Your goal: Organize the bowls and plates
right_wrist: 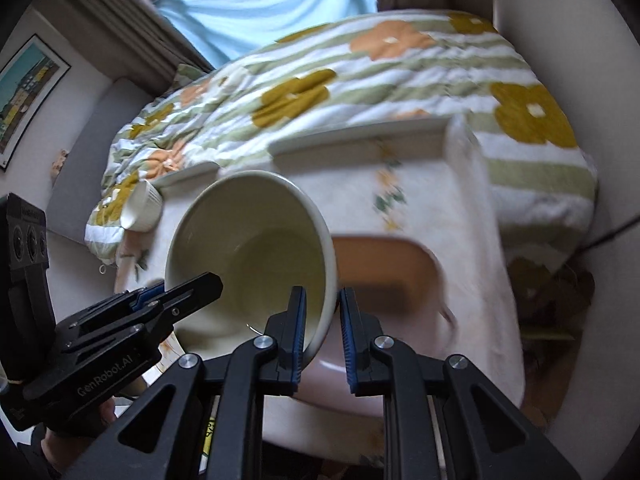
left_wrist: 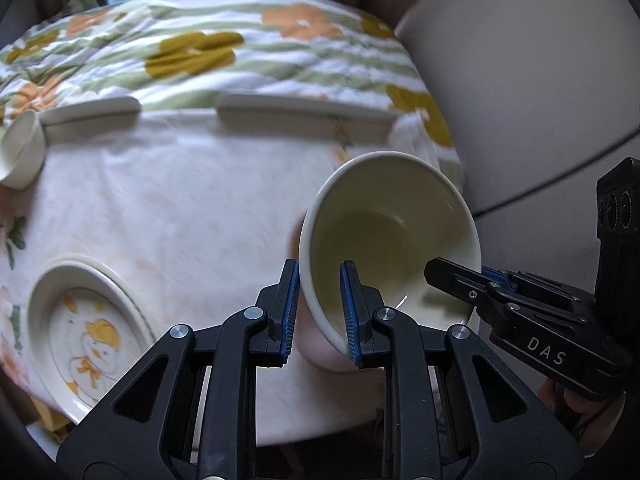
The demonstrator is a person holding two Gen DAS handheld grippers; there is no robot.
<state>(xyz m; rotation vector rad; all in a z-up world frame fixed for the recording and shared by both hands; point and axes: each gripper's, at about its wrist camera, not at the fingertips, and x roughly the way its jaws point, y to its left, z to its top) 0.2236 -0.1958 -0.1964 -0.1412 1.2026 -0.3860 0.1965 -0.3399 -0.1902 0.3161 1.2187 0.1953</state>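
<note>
In the left wrist view the cream bowl is held tilted above the desk, its rim clamped by the left gripper, while in the right wrist view its opposite rim is clamped by the right gripper.

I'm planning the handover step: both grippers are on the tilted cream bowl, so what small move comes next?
Probably open one gripper: the left gripper and right gripper both pinch the rim of the tilted bowl, held above the table.
</note>
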